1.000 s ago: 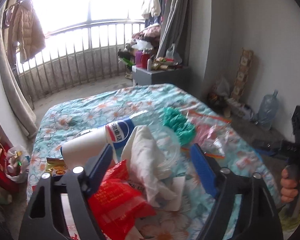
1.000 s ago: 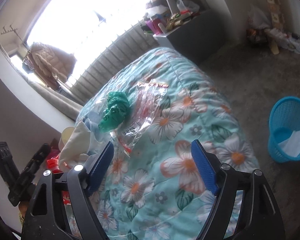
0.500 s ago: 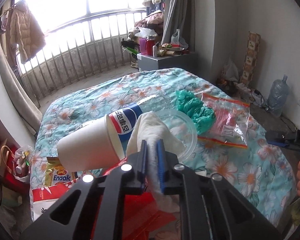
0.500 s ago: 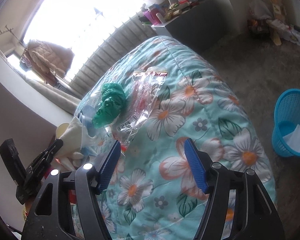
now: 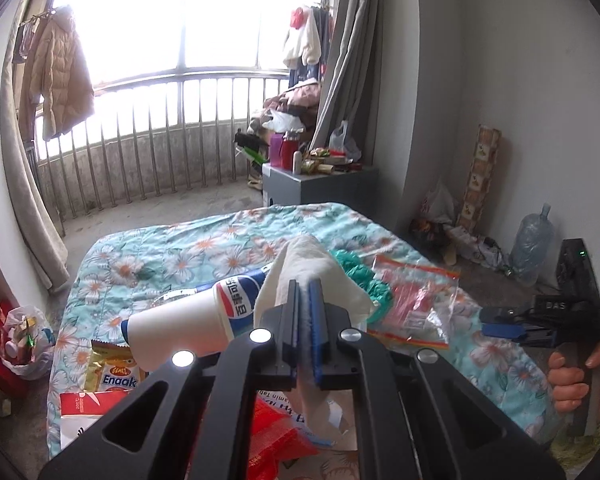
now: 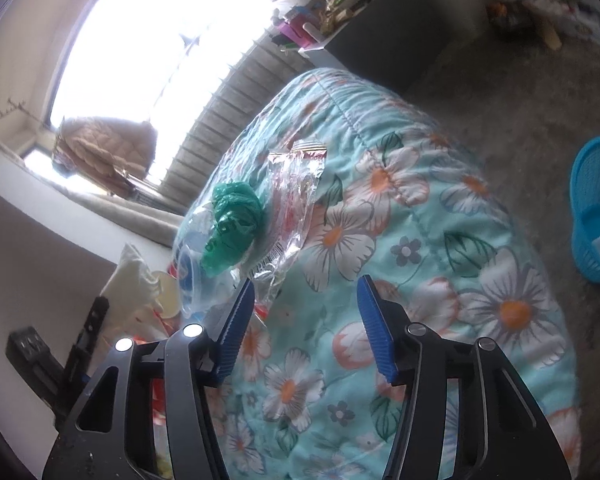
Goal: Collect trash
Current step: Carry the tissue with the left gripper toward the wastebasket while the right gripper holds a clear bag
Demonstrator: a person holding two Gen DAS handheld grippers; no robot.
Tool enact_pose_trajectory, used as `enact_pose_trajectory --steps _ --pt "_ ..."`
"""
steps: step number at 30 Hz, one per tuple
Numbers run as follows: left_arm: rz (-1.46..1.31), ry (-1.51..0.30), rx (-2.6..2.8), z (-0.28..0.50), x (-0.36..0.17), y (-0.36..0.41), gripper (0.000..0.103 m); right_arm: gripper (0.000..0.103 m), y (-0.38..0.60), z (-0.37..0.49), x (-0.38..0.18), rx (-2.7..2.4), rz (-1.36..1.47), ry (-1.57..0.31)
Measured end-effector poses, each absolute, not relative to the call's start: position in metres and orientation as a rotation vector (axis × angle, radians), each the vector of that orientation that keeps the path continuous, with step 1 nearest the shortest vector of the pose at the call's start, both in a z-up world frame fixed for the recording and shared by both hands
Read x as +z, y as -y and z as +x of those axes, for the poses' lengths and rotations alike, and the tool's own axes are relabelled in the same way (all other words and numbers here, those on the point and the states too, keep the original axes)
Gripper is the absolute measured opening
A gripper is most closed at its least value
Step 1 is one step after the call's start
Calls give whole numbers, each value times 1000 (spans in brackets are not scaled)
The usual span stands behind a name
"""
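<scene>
My left gripper [image 5: 305,286] is shut on a crumpled white tissue [image 5: 312,264], lifted above the floral quilt [image 5: 204,248]. Below it lie a white paper cup [image 5: 176,332], a Pepsi bottle [image 5: 240,292], a green plastic bag [image 5: 360,276], a clear zip bag [image 5: 416,300], a red wrapper [image 5: 276,440] and a yellow Enaak packet [image 5: 116,372]. My right gripper [image 6: 306,308] hovers over the quilt [image 6: 420,240], its jaws closing with only bedding between them. The green bag [image 6: 232,224] and the clear zip bag [image 6: 296,200] lie just beyond its left finger [image 6: 236,324]. The tissue [image 6: 134,276] shows at the left.
A blue mesh bin [image 6: 596,208] stands on the floor right of the bed. A grey cabinet [image 5: 320,184] with clutter sits behind the bed. A water jug [image 5: 534,244] and bags line the right wall. A white trash bag [image 5: 22,336] sits on the floor at left.
My left gripper closed on the white tissue and lifted it off the pile. My right gripper's jaws narrowed and it rolled while dropping slightly toward the quilt.
</scene>
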State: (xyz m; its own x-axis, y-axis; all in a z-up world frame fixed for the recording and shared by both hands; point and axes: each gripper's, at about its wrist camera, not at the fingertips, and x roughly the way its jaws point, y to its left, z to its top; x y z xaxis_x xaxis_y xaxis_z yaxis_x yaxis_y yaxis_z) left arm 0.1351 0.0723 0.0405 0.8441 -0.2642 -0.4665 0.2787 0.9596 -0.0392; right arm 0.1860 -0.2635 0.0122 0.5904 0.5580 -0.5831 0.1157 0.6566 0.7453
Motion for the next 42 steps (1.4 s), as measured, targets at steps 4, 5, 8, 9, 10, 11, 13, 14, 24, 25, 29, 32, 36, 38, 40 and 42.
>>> enact_pose_trajectory --steps 4,5,8,9,10,11,13,14,24,25,29,32,36,38,40,42 --pt "24 -475 -305 131 42 -70 5 50 268 200 -3 336 964 -946" --pt "20 -476 -309 130 41 -70 5 50 268 204 -7 346 991 -954" --pt "11 -481 -314 129 38 -71 5 50 264 219 -17 365 1039 -982" --pt "7 -482 -315 129 38 -71 5 50 263 222 -19 362 1042 -987" --pt "4 -482 -315 129 37 -72 5 49 261 226 -21 359 1042 -991" --pt "1 -483 -315 129 37 -73 5 47 259 230 -22 354 1041 -991" --pt "-3 -484 -313 129 37 -74 5 42 256 236 -24 345 1038 -991" --pt "-4 -485 -312 129 36 -74 5 38 254 240 -24 334 1036 -994" --pt "-16 -487 -306 127 36 -80 5 5 255 231 -14 276 965 -965" --pt "-15 -488 -306 127 36 -80 5 5 255 227 -9 268 946 -957" --pt "-14 -486 -310 125 38 -78 5 4 256 207 17 214 817 -920" --pt "-16 -476 -316 121 42 -76 5 3 254 194 36 184 728 -885" --pt "-5 -455 -329 114 49 -72 5 2 253 176 52 137 657 -849" --pt "-6 -447 -345 109 53 -70 5 1 258 166 57 92 633 -828" --pt "-7 -438 -363 105 56 -68 5 1 263 159 58 72 639 -813" --pt "-10 -431 -380 102 60 -66 5 1 267 149 59 55 655 -799"
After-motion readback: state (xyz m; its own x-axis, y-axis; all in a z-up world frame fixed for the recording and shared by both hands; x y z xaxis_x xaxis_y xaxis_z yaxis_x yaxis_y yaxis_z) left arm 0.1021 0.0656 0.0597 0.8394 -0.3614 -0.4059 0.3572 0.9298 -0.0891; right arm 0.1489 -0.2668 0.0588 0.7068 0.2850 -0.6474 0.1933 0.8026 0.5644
